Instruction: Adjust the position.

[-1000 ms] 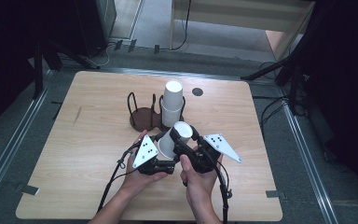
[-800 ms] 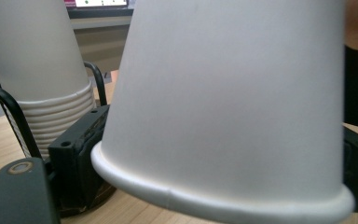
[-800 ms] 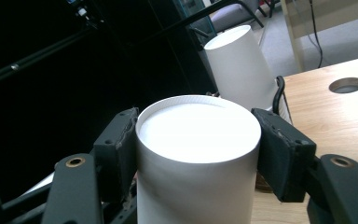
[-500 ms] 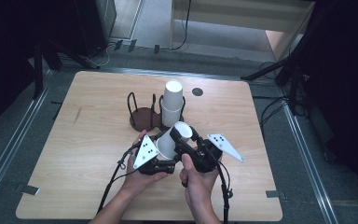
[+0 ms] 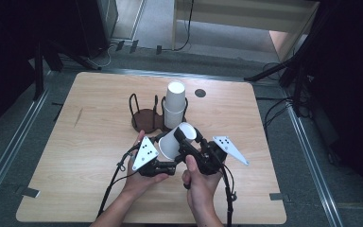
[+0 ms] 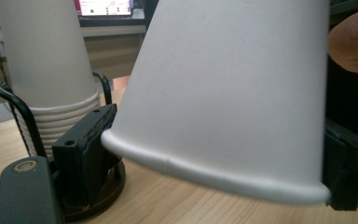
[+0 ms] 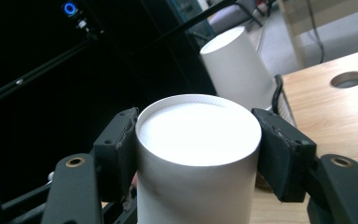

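Both claws clamp the same white paper cup: the right claw pinches its closed base end, while the left claw grips near the rolled rim. The cup lies tilted on its side just above the tabletop, right in front of the cup stack in the wire holder.

Held cup: top and right side cut off in the left gripper view; its lower body runs off the bottom of the right gripper view.
Cup stack: top cropped.
Wire holder: partly hidden behind the stack.
Left gripper: fingertips hidden by the cup.
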Demonstrator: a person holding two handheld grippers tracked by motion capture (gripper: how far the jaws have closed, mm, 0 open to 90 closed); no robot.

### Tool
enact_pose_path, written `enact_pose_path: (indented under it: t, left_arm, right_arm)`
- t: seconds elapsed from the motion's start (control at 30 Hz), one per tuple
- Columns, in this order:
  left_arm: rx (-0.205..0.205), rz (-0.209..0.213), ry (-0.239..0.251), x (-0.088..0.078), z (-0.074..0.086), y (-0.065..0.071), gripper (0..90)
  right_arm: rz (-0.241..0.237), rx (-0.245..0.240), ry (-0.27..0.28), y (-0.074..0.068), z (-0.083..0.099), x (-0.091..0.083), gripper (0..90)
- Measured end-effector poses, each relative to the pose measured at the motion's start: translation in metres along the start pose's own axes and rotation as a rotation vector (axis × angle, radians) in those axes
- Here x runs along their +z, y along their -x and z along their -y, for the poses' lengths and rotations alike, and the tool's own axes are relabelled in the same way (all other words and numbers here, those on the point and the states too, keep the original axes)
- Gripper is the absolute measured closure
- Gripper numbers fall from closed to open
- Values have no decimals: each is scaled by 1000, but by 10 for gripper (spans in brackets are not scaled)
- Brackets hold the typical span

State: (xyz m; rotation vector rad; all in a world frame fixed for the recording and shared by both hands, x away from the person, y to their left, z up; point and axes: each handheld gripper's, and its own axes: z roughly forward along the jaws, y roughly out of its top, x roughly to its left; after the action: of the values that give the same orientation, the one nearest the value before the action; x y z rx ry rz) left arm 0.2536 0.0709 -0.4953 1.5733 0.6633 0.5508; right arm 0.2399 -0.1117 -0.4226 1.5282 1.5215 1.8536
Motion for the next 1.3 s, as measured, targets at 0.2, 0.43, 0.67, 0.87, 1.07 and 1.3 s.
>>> enact_pose_path:
  t: [0.2,0.43,0.67,0.87,1.07,1.3]
  left_arm:
    - [-5,-2,2,-1,-1,1,49]
    - [2,-22,5,0,-1,3,35]
    - [6,-33,11,-1,-1,3,37]
    - [8,-39,25,-3,-1,4,64]
    - [26,-38,34,-4,1,7,141]
    - [40,-51,42,-6,2,8,162]
  right_arm:
    - [1,5,6,0,-1,-1,359]
    - [-17,38,7,-1,0,-3,358]
    - [-20,72,10,0,2,-3,359]
    - [-12,89,10,3,2,-3,359]
    - [-21,117,8,5,3,-3,358]
    - [-29,138,1,7,2,-2,356]
